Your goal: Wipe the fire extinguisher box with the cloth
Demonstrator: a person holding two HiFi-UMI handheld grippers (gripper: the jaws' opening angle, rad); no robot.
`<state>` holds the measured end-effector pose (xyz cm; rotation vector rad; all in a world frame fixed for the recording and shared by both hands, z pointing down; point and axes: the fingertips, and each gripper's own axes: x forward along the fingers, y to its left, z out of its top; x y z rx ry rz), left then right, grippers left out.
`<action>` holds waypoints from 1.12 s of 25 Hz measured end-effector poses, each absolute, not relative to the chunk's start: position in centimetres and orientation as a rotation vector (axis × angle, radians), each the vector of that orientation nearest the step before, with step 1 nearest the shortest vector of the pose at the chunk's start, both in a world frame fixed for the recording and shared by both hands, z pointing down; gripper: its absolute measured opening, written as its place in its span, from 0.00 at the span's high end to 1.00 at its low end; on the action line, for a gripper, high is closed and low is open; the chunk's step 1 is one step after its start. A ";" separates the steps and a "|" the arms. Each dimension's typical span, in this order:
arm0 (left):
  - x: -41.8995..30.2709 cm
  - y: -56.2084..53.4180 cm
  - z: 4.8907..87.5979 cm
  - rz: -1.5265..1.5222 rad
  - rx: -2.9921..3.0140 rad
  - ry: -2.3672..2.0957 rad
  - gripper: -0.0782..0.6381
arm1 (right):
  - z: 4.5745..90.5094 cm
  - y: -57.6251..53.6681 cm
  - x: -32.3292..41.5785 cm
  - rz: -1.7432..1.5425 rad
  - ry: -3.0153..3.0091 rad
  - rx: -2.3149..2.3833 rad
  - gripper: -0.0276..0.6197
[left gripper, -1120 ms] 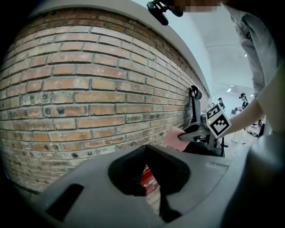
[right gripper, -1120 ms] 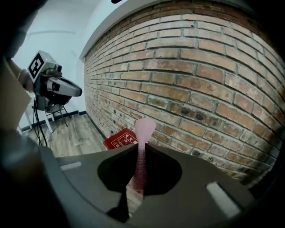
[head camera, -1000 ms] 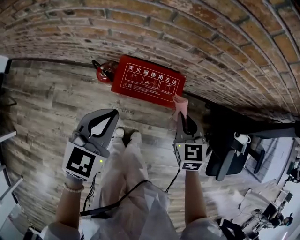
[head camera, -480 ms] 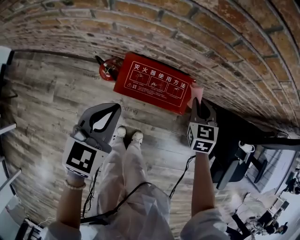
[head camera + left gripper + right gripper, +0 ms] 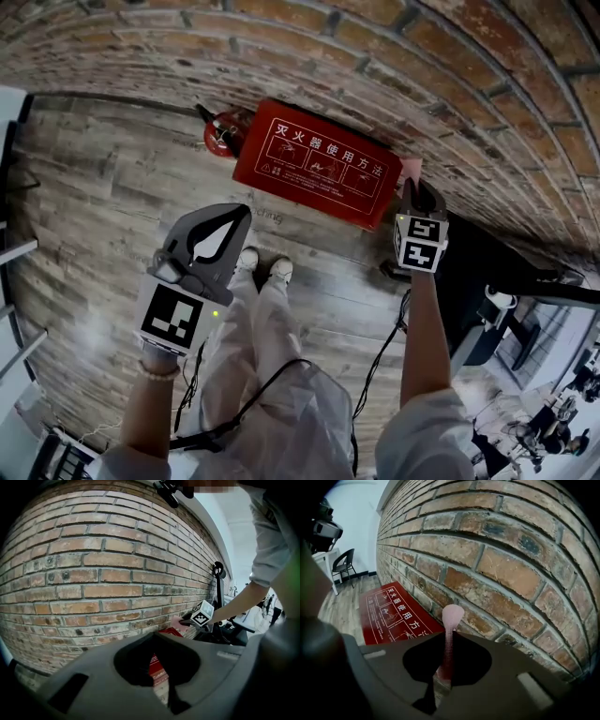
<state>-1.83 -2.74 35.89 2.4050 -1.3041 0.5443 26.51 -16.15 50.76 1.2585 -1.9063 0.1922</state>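
Observation:
The red fire extinguisher box (image 5: 314, 164) with white print lies on the wooden floor against the brick wall. A red extinguisher (image 5: 223, 131) sits at its left end. My right gripper (image 5: 412, 186) is shut on a pink cloth (image 5: 410, 169) at the box's right end, close to the wall. In the right gripper view the cloth (image 5: 451, 620) stands up thin between the jaws of that gripper (image 5: 449, 633), with the box (image 5: 393, 611) to their left. My left gripper (image 5: 239, 214) hangs shut and empty over the floor in front of the box, apart from it.
The brick wall (image 5: 375, 56) runs right behind the box. A black office chair (image 5: 487, 309) and desk stand at the right. Another chair (image 5: 344, 562) stands far along the wall. The person's shoes (image 5: 261, 267) are just in front of the box.
My right gripper has carried the cloth to the right and toward the wall, from the box's front right corner to its right end. The left gripper has barely moved.

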 end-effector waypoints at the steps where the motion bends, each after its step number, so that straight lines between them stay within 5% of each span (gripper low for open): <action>1: -1.7 -2.8 36.1 0.548 2.406 -1.304 0.89 | 51.1 -16.3 26.7 0.201 -1.895 1.262 0.91; 28: -2.9 -2.9 38.0 0.550 2.362 -1.351 0.89 | 56.1 -17.9 22.8 0.490 -1.833 1.291 0.91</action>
